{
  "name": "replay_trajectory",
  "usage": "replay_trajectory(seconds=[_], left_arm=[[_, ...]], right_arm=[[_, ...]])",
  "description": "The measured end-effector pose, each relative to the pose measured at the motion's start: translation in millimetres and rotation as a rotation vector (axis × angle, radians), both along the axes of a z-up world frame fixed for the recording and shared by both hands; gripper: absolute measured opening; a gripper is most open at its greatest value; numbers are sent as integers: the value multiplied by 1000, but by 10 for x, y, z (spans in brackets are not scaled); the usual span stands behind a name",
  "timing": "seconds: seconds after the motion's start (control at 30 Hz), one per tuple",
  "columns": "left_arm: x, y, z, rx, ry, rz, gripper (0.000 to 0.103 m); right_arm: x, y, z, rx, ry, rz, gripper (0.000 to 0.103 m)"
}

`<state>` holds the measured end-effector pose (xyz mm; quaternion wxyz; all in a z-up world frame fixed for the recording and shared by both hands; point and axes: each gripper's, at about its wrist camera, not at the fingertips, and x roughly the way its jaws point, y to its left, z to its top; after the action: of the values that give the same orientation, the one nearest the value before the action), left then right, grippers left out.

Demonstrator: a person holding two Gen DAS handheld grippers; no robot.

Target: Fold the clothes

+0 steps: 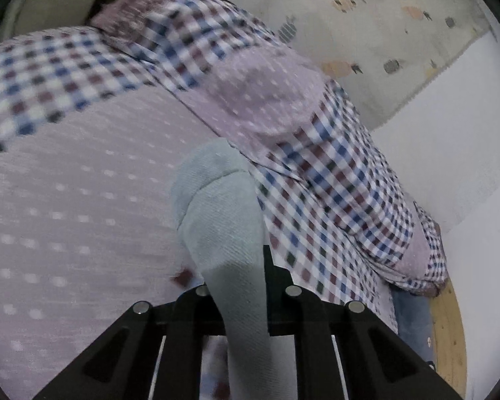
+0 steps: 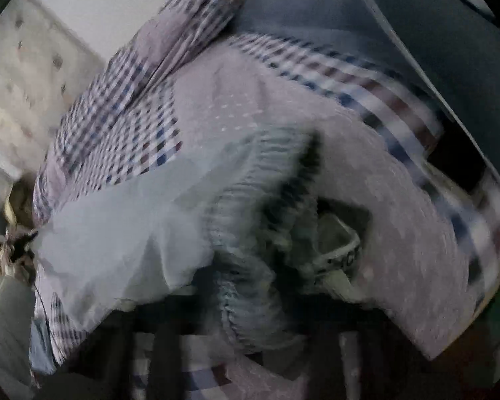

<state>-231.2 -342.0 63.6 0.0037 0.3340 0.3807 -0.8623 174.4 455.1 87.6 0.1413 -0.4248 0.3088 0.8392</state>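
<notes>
At the lower centre of the left wrist view the left tongs (image 1: 240, 286) pinch a pale grey-blue garment (image 1: 216, 206) lying over the pink dotted and checked bedding (image 1: 83, 183), while the blurred right tongs (image 2: 250, 316) at bottom centre pinch the same garment's ribbed edge.

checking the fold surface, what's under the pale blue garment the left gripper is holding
Under the pale blue garment lies a pink dotted quilt with checked patchwork panels. The left gripper is shut on the garment. Whatever lies beneath the quilt is covered.
</notes>
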Motion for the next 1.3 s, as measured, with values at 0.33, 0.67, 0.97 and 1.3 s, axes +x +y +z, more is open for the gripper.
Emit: replay_trajectory(seconds=[0.33, 0.67, 0.97, 1.3], left_arm=[[1428, -491, 312, 41, 25, 73, 11], [1833, -625, 199, 14, -81, 80, 11], [1892, -648, 122, 26, -98, 91, 11], [2005, -679, 70, 35, -126, 100, 11]], right_arm=[[-967, 394, 697, 167, -127, 121, 19], [157, 3, 133, -44, 28, -205, 77], [443, -331, -497, -199, 131, -267, 77], [-224, -299, -639, -93, 36, -293, 79]])
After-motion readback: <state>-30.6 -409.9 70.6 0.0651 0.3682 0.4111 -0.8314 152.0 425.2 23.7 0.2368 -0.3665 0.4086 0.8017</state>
